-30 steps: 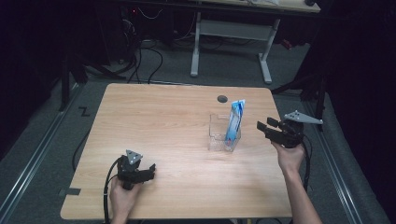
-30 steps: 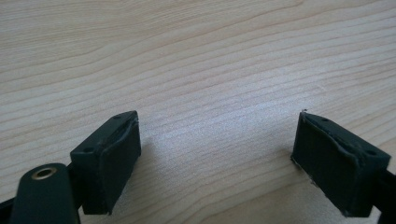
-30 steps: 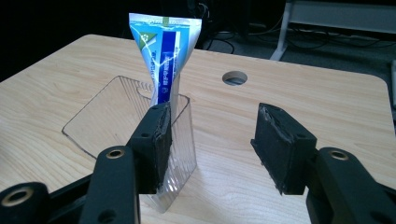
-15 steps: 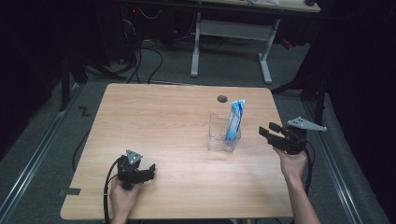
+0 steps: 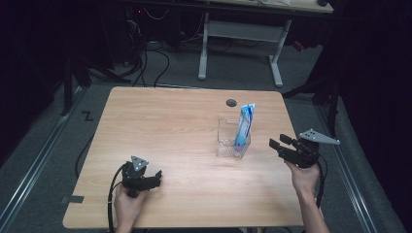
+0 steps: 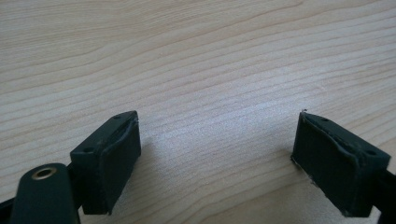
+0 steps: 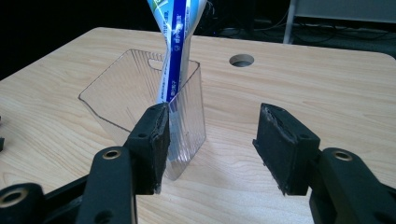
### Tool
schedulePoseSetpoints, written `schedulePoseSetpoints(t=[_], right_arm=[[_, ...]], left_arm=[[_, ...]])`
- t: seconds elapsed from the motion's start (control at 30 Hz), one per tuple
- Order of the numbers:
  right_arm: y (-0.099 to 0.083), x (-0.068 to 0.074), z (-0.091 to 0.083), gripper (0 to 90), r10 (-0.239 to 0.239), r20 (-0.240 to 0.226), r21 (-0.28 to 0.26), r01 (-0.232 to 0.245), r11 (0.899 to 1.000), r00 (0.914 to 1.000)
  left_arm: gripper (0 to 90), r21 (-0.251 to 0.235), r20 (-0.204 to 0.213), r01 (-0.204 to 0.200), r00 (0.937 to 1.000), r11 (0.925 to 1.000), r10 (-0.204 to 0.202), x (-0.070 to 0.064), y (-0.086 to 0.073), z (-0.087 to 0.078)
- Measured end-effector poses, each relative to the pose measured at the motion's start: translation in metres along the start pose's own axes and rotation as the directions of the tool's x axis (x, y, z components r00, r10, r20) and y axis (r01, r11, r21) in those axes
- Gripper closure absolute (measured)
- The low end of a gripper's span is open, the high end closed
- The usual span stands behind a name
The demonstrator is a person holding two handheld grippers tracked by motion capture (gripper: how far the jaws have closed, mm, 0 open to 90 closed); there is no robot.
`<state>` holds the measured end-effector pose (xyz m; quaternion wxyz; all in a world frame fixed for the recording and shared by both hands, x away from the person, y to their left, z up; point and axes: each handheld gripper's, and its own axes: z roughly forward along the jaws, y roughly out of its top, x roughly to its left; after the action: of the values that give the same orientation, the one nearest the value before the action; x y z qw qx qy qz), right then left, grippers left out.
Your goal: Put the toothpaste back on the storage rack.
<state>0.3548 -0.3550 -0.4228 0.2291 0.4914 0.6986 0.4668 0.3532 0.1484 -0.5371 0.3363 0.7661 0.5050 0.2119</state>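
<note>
A clear plastic bin [image 5: 232,138] [image 7: 140,100] stands on the wooden table [image 5: 170,126], right of centre. A blue and white tube [image 5: 243,125] [image 7: 175,46] leans upright inside it against the wall nearest my right gripper. My right gripper [image 5: 278,143] [image 7: 210,140] hovers open just right of the bin, jaws pointing at it with nothing between them. At the front left, my left gripper [image 5: 154,178] [image 6: 217,154] rests low over bare wood, open and empty.
A round cable hole [image 5: 231,102] [image 7: 242,59] lies in the table behind the bin. A white desk frame [image 5: 243,43] and cables stand on the grey floor beyond the far edge. The table's right edge runs close to my right hand.
My right gripper has drawn back to the right and a little toward the front, away from the bin. The left gripper has not moved.
</note>
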Motion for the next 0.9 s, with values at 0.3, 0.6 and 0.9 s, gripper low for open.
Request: schedulePoseSetpoints(t=[0.3, 0.6, 0.9], right_arm=[[-0.01, -0.001, -0.001, 44.4, 0.023, -0.006, -0.002, -0.023, 1.0, 0.9997], [-0.023, 0.001, -0.002, 44.4, 0.038, -0.022, 0.009, -0.037, 0.999, 0.9991], [-0.035, 0.002, 0.001, 44.4, 0.054, -0.025, 0.01, -0.054, 0.998, 0.9982]], left_arm=[[15.5, 0.0, 0.0, 0.0, 1.0, 1.0, 0.0, 0.0, 0.0, 0.0], [15.5, 0.0, 0.0, 0.0, 1.0, 1.0, 0.0, 0.0, 0.0, 0.0], [15.5, 0.0, 0.0, 0.0, 1.0, 1.0, 0.0, 0.0, 0.0, 0.0]])
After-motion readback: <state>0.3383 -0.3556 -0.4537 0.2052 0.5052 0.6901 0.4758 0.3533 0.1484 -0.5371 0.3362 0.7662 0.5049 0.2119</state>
